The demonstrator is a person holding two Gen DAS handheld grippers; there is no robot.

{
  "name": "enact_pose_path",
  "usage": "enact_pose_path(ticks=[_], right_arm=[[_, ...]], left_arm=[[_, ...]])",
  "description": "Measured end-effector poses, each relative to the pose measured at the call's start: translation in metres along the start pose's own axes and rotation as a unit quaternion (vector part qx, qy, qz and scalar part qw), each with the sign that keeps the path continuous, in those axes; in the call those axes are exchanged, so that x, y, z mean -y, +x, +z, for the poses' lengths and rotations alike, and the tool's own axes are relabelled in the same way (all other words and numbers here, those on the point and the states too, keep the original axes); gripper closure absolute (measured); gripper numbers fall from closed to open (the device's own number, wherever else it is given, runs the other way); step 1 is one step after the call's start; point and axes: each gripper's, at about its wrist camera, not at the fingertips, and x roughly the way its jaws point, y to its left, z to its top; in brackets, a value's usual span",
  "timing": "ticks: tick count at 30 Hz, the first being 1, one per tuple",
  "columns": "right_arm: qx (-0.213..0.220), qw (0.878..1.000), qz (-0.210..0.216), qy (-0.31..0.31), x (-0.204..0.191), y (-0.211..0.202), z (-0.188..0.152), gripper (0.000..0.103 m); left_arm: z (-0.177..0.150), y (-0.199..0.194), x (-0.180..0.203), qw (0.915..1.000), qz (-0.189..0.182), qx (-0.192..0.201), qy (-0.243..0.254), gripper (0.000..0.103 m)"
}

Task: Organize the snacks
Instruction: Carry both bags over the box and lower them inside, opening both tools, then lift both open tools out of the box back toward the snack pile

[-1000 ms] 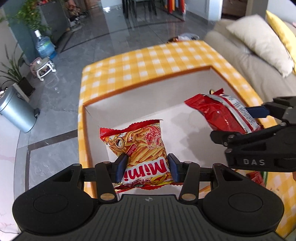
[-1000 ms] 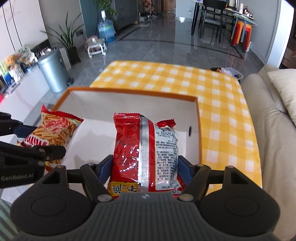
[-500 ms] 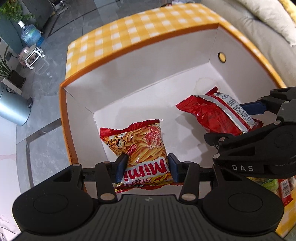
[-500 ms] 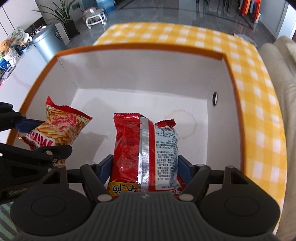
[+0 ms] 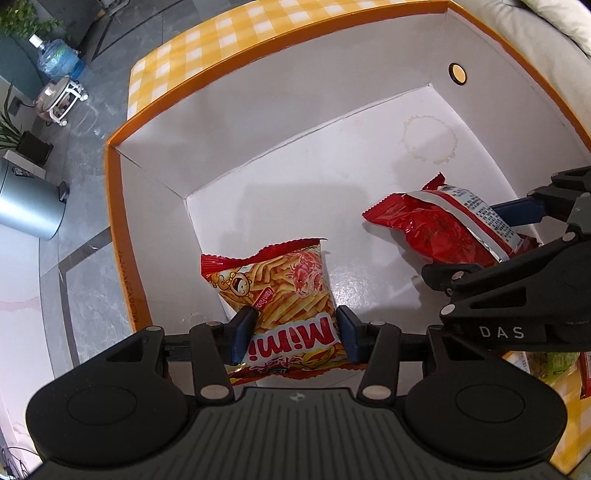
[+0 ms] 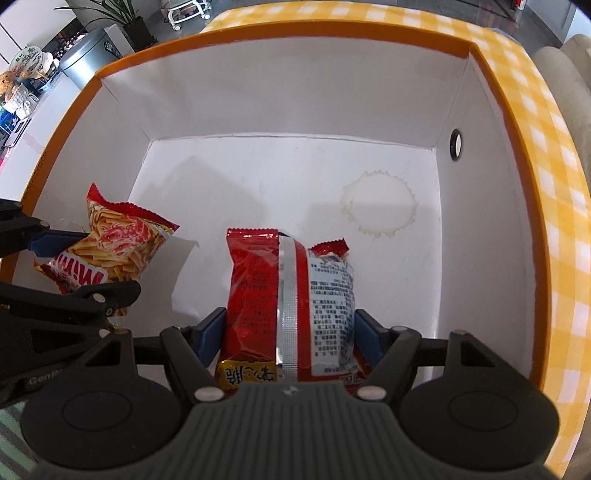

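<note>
Left gripper (image 5: 293, 328): pinching the Mimi bag (image 5: 280, 288) across its lower, lettered end, jaws just now opening a little, blue pads seemingly touching the bag's sides. Right gripper (image 6: 290, 325): clamped on the red packet (image 6: 291, 288) near its bottom seam, silver back strip facing up. Both aimed steeply down into the white box (image 5: 110, 221) with the orange rim, set on the yellow-checked worktop (image 5: 221, 33). Seen ahead of the left gripper: the Mimi bag's far, crimped edge low over the box floor beside the left wall, probably resting there, though unable to confirm contact. Off to that gripper's right, well apart: the red packet, far end likewise close above the floor. Ahead and to the right of the right gripper: bare floor with a round scalloped mark (image 6: 378, 206). Judged as the placing step, close to done. To do it well: finish spreading the left jaws slowly, letting the bag slide out flat rather than flop over. Draw back up along the pointing line, not sideways, to avoid dragging the foil. Bring the red packet right down onto the floor before letting go, then release evenly. Keep the two packets side by side without overlap. Keep both grippers clear of each other and of the box walls while lifting out
</note>
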Motion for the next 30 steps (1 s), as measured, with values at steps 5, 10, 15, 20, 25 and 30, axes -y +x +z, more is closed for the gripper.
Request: enact_pose_path(ticks=[5,10,15,20,25,30], right_arm=[[-0.005,1.0,0.004,0.01,0.001,0.0,0.004,0.032],[0.0,1.0,0.005,0.016,0.001,-0.012,0.0,0.03],[0.016,1.0,-0.005,0.01,-0.002,-0.028,-0.001,0.021],[0.031,0.999,0.003,0.005,-0.005,-0.048,-0.003,0.018],[0.079,0.996,-0.024,-0.015,-0.009,-0.079,-0.016,0.01],[0.126,0.992,-0.024,-0.016,-0.009,-0.111,-0.035,0.01]], left_arm=[[-0.002,-0.005,-0.002,0.9999,0.003,0.01,-0.006,0.039],[-0.008,-0.018,-0.003,0.9995,0.008,0.025,-0.014,0.034],[-0.017,-0.037,-0.005,0.9986,0.008,0.048,-0.02,0.029],[-0.031,-0.059,-0.009,0.9963,0.008,0.077,-0.036,0.024],[-0.044,-0.085,-0.009,0.9928,0.006,0.108,-0.051,0.023],[-0.06,-0.111,-0.006,0.9885,0.01,0.141,-0.054,0.023]])
